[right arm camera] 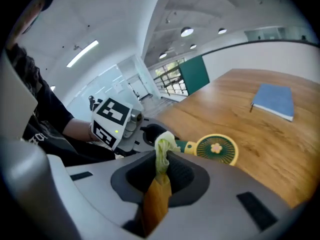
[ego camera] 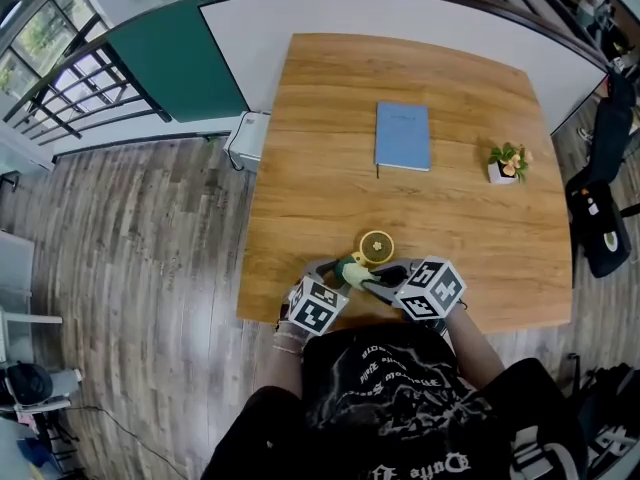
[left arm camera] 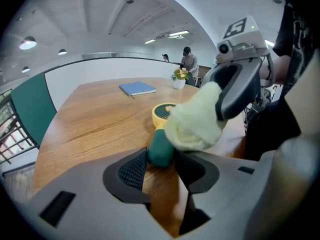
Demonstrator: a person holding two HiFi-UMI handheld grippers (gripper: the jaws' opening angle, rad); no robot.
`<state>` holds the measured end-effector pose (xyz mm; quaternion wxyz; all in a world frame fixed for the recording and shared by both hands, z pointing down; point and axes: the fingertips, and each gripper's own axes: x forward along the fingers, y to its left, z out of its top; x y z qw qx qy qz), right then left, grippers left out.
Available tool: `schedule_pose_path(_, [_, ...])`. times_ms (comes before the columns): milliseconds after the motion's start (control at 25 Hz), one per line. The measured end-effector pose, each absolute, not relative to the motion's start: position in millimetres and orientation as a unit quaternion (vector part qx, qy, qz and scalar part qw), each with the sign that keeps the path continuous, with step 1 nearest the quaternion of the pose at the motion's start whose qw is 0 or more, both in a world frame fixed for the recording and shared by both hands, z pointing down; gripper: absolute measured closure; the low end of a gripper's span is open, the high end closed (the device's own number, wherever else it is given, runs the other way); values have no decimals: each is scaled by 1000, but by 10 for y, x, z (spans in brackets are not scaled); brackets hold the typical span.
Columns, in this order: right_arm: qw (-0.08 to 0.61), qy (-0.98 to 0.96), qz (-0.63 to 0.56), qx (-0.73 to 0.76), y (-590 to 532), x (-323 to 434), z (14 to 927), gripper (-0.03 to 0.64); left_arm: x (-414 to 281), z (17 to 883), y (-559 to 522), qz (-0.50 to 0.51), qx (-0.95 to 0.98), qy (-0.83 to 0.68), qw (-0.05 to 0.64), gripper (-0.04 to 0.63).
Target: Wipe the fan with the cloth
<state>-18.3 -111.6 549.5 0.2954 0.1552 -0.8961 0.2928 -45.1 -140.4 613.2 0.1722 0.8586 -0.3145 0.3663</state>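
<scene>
Starting at the left, the left tongs (left arm camera: 161,160) are clenched on the end of the dark green handle (left arm camera: 160,151) of the small plastic fan with a round yellow head (ego camera: 376,247). The fan is at the near edge of the light wooden desk (ego camera: 330,118), directly in front of the person. I judge that this grip is there to keep the fan from sliding when it is rubbed. Whether the yellow head rests on the wood, I cannot tell.

Just to the right, the right tongs (right arm camera: 161,171) are clenched on the pale yellow-green soft cloth (right arm camera: 162,151). The cloth sticks out beyond their tips in a bunch and lies against the handle close to the head. Probably it is held this way so that only soft material meets the fan.

Further back on the desk, the closed blue notebook (ego camera: 403,136) lies flat. At the right, well apart from the fan, the small white pot (ego camera: 502,173) is the only container; it holds a little plant with orange flowers (ego camera: 510,155).
</scene>
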Motion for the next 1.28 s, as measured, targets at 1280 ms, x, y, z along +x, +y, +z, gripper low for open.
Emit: schedule_pose_path(1280, [461, -847, 190, 187, -1557, -697, 5815, 551, -495, 6228, -1290, 374, 850, -323, 181, 411])
